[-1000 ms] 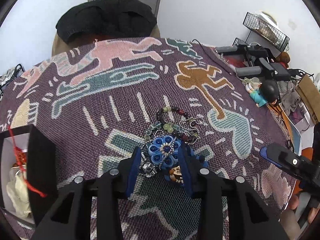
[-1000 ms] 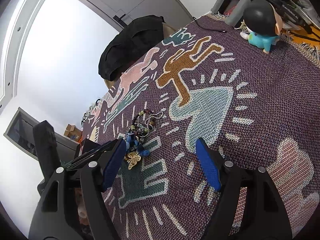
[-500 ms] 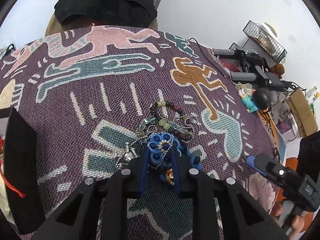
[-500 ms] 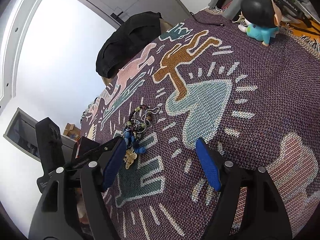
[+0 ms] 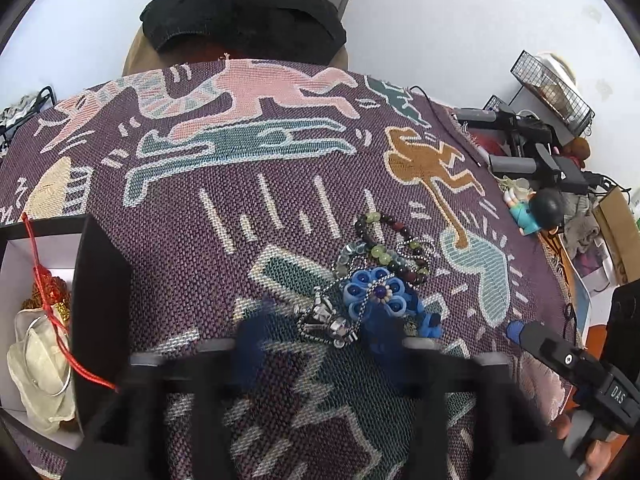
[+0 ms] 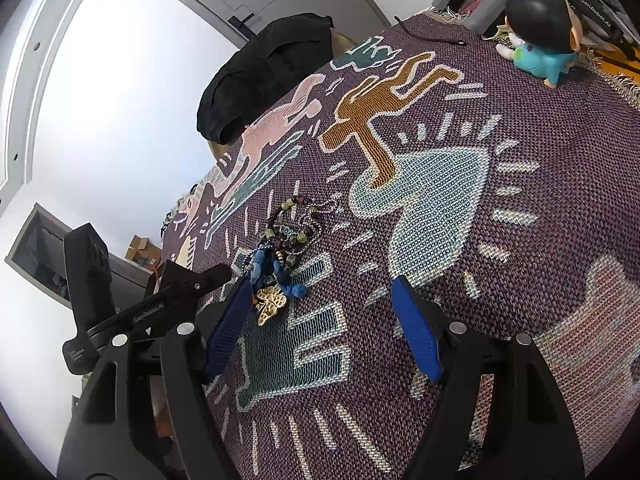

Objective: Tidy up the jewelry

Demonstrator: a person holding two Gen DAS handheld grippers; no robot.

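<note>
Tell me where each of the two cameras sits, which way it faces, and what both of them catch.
Left wrist: on the left gripper, low over the blanket, facing the jewelry pile; its own blurred fingers show.
Right wrist: on the right gripper, looking across the blanket at the pile from its side; its open blue-padded fingers show.
Shared: the jewelry pile, the blanket, the doll, and each other's gripper.
</note>
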